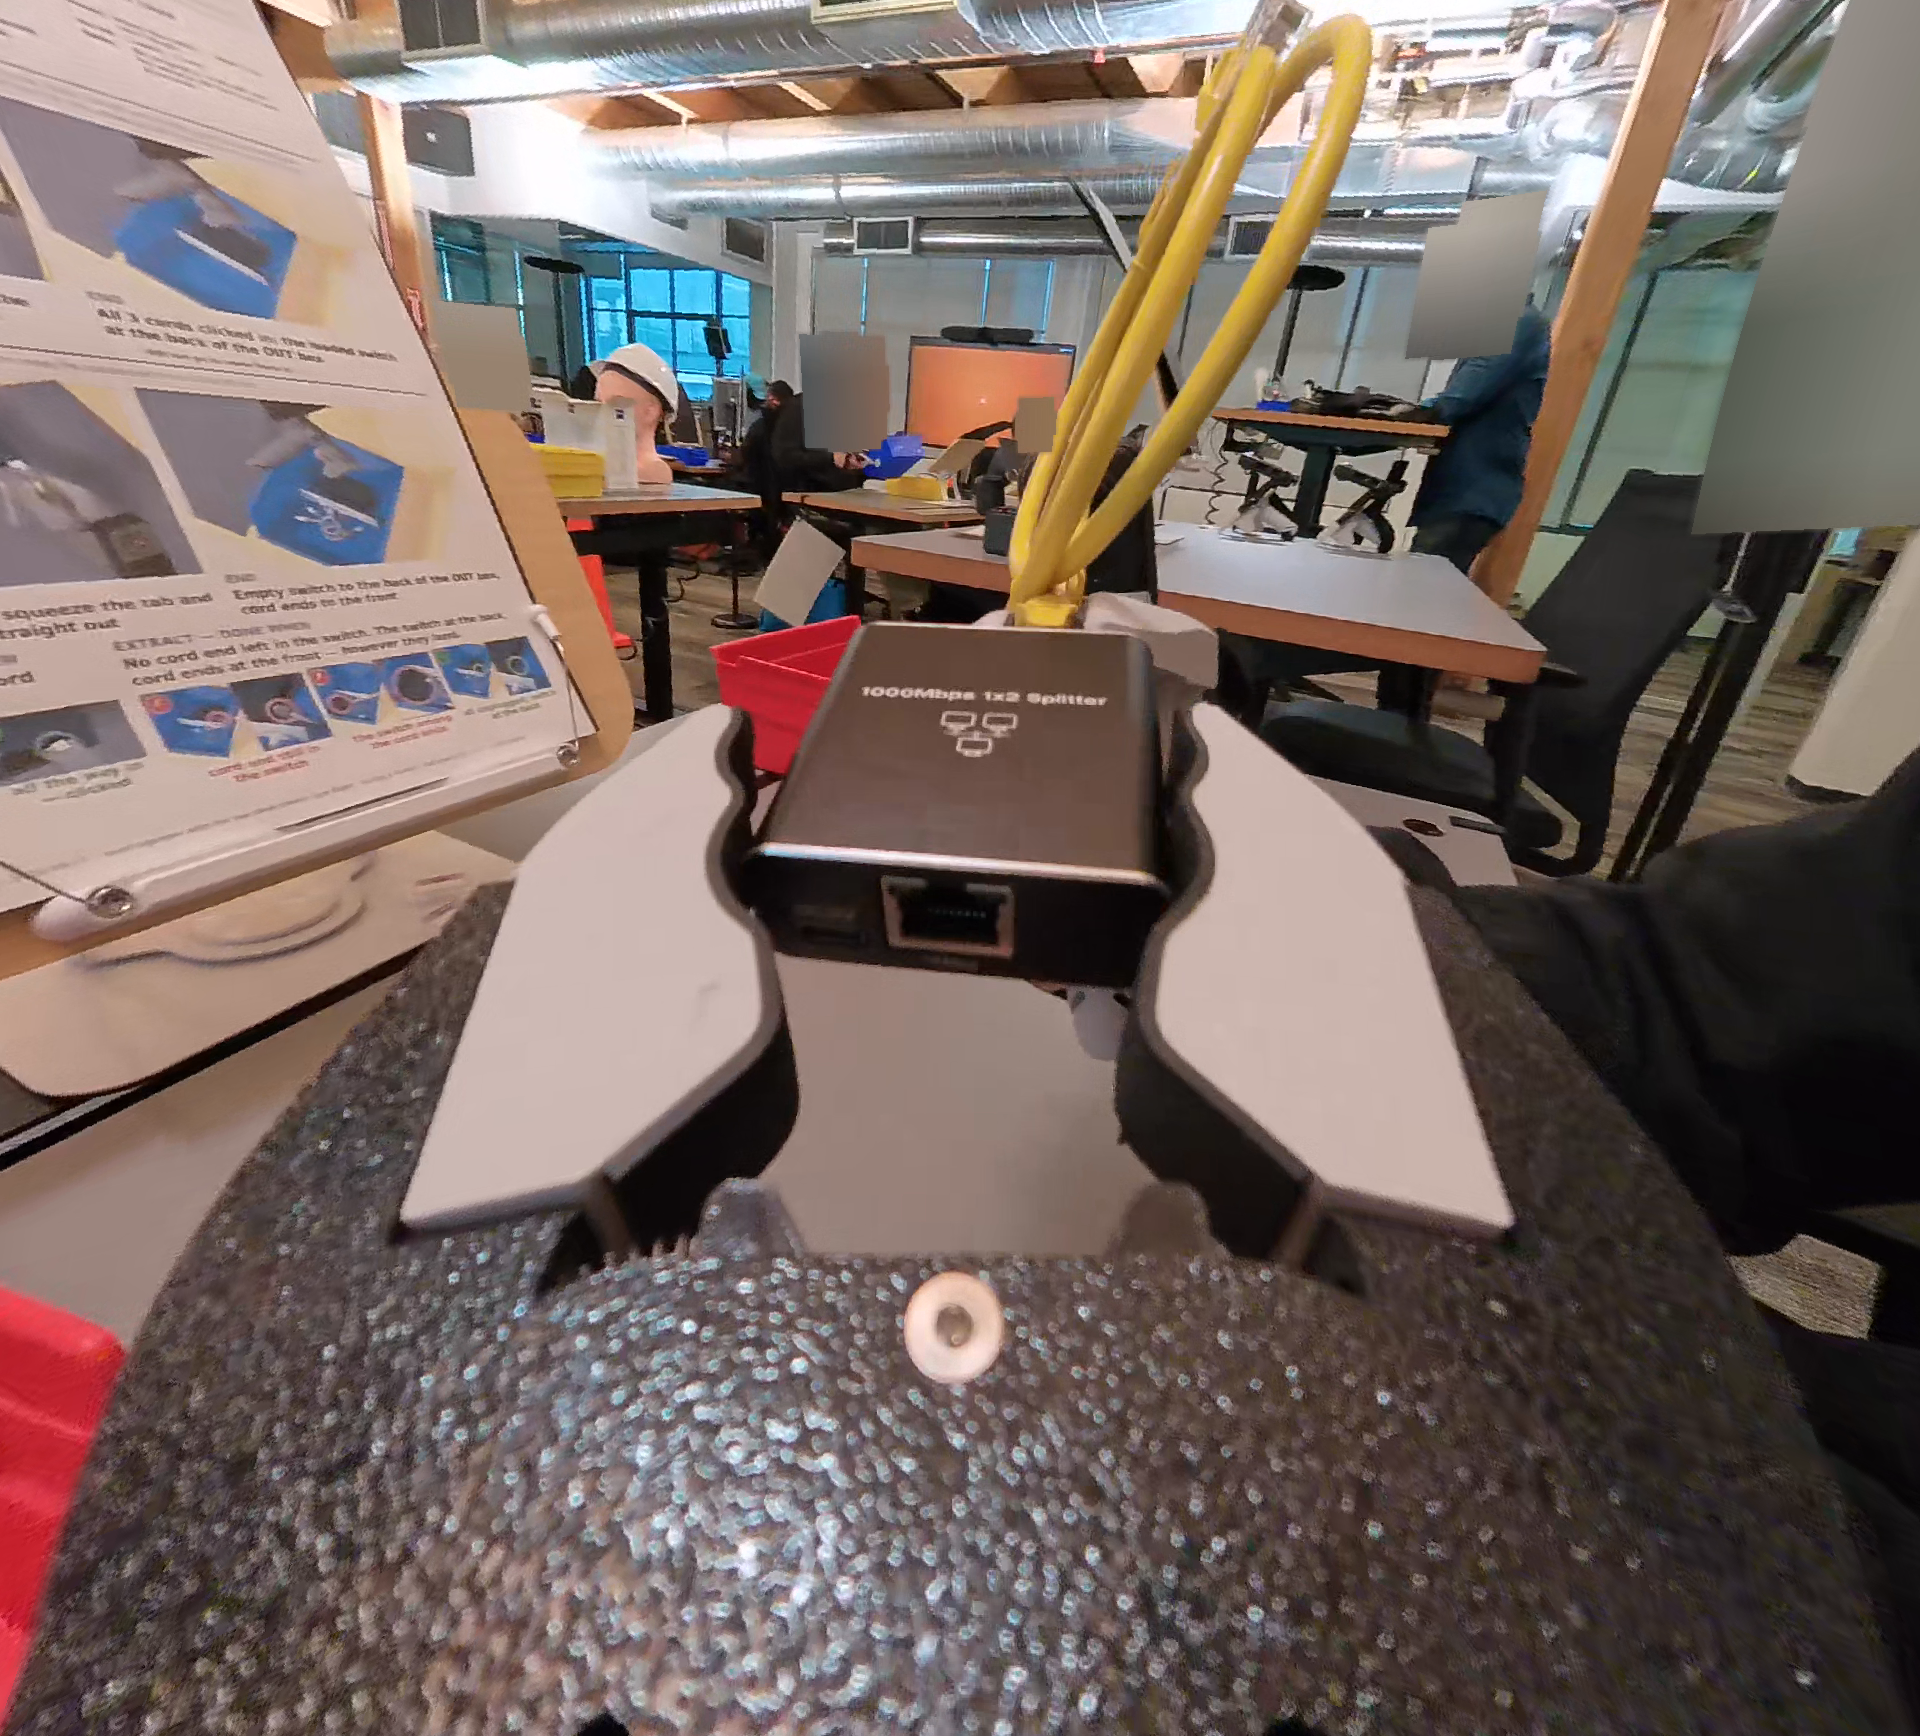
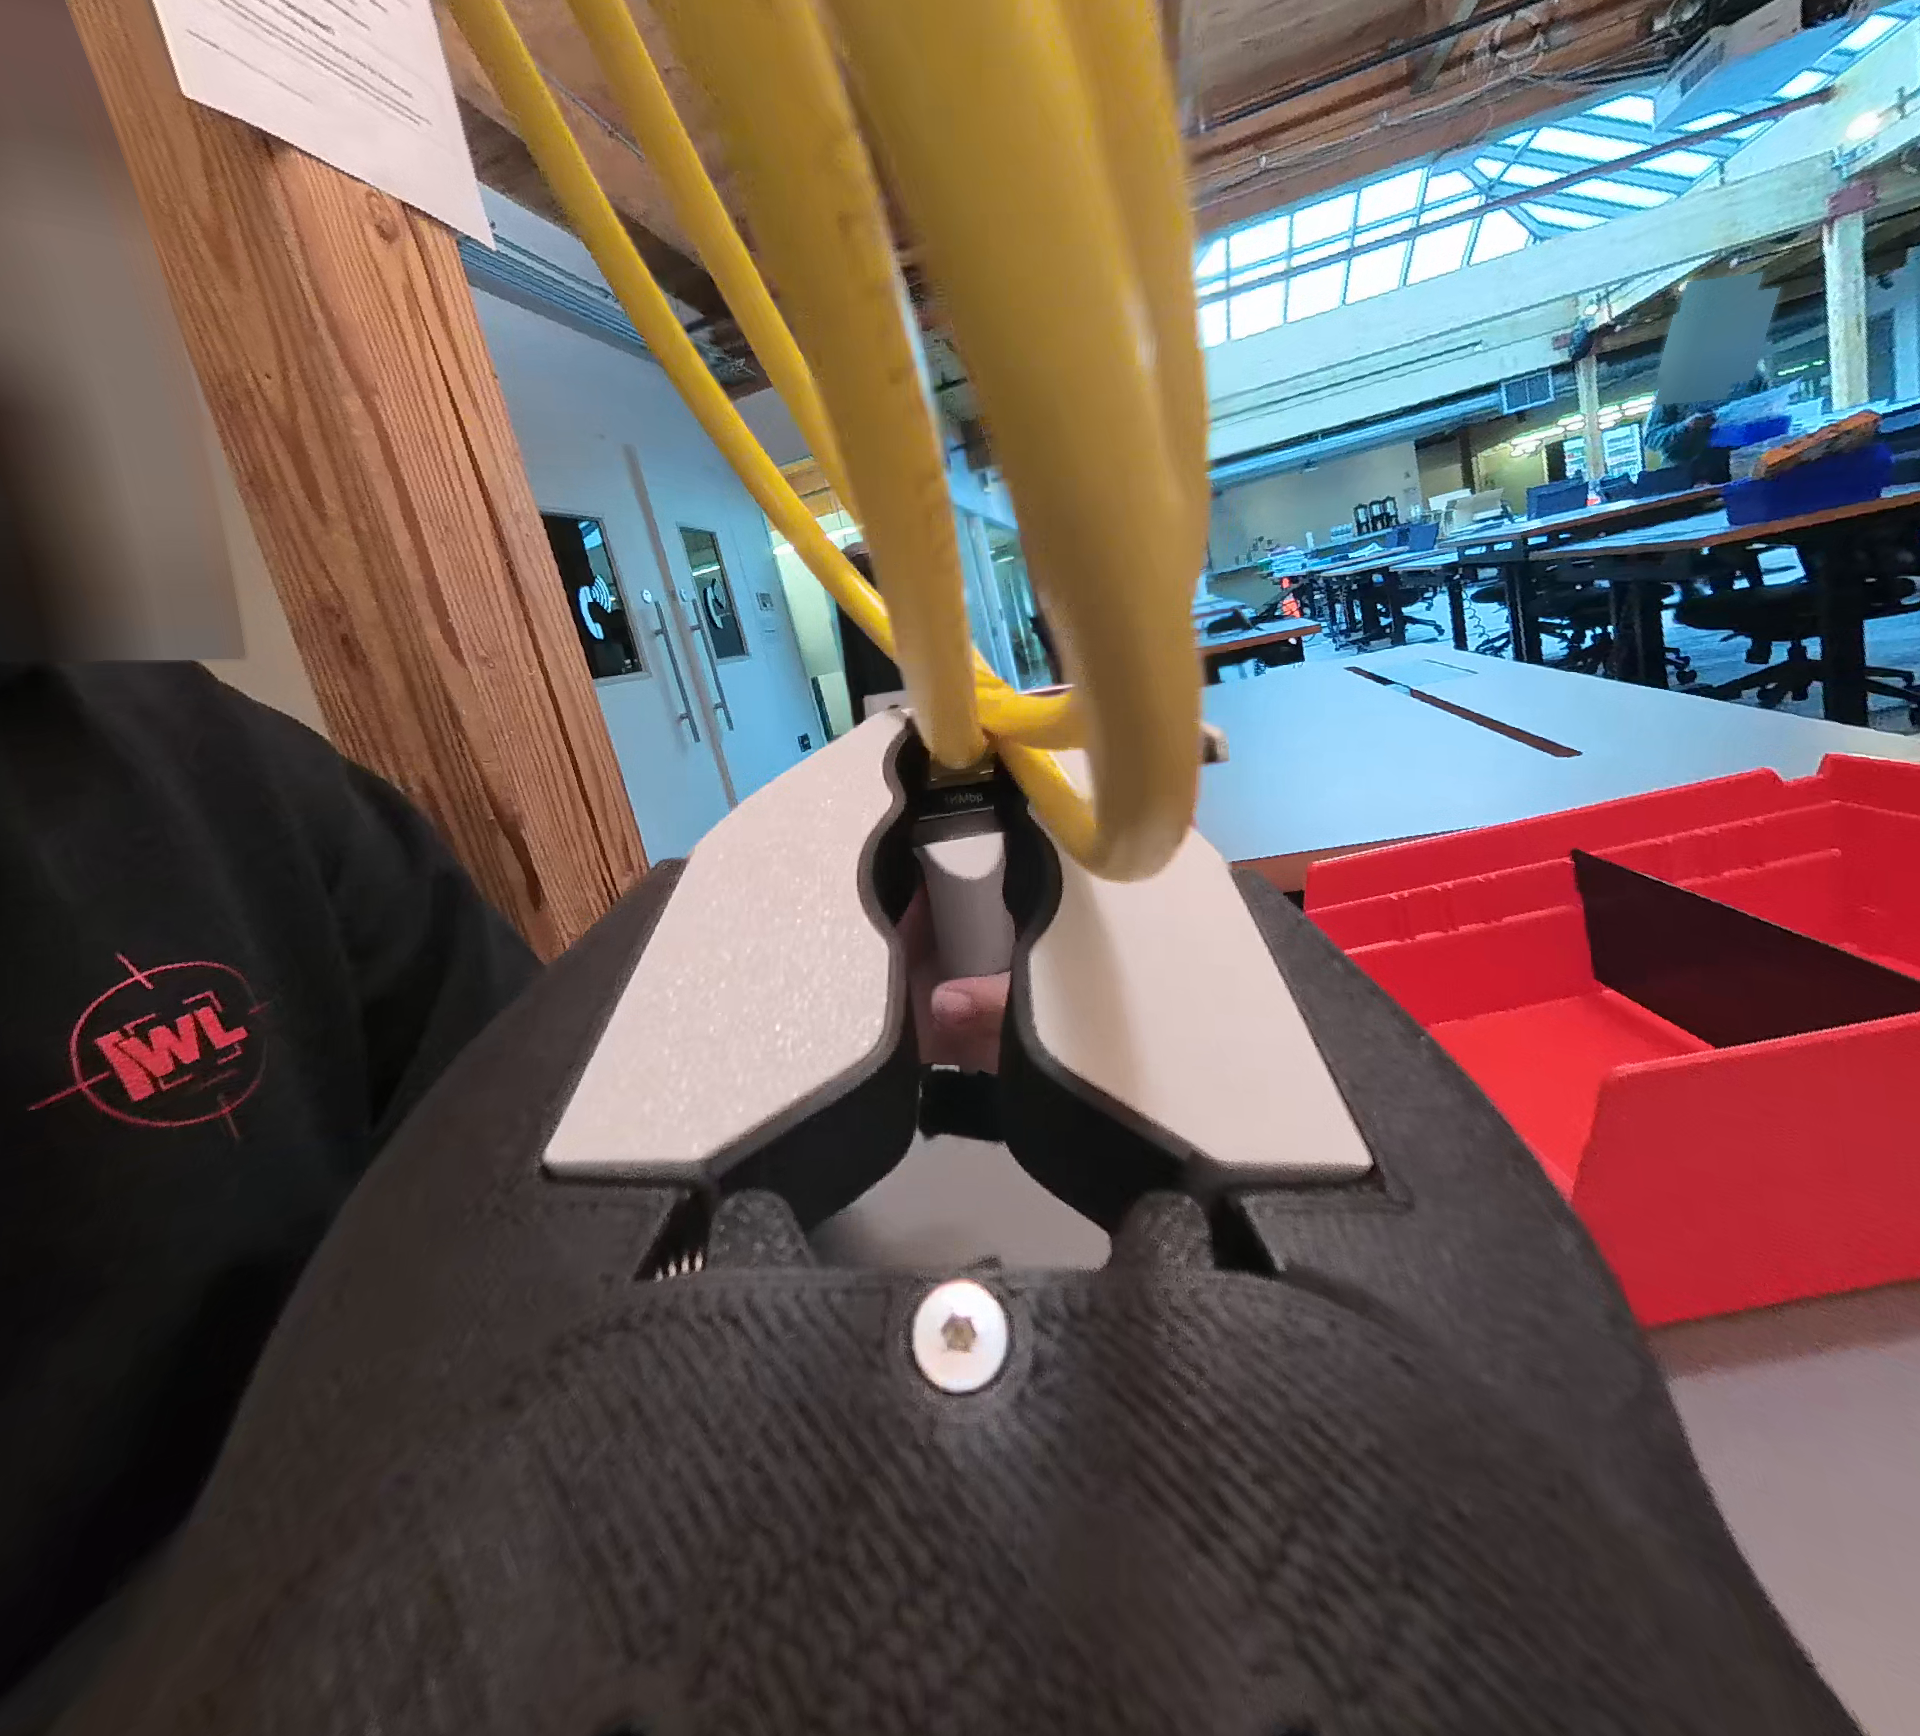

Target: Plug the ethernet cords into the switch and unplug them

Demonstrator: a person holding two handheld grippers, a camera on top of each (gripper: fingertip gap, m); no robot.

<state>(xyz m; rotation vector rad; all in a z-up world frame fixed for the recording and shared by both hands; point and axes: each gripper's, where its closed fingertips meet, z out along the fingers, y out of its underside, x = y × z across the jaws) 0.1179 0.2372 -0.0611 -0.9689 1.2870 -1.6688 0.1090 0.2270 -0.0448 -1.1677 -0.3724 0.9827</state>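
Two grippers were engaged: the black switch (image 1: pixel 961 793) was clamped, lifted off the surface, by the left gripper (image 1: pixel 961 839), while the right gripper (image 2: pixel 961 803) was closed, apparently on the plug end of the yellow ethernet cords (image 2: pixel 904 336) at the switch

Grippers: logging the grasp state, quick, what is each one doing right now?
Left hand-held gripper: closed on the black switch.
Right hand-held gripper: closed at a yellow cord plug in the switch.
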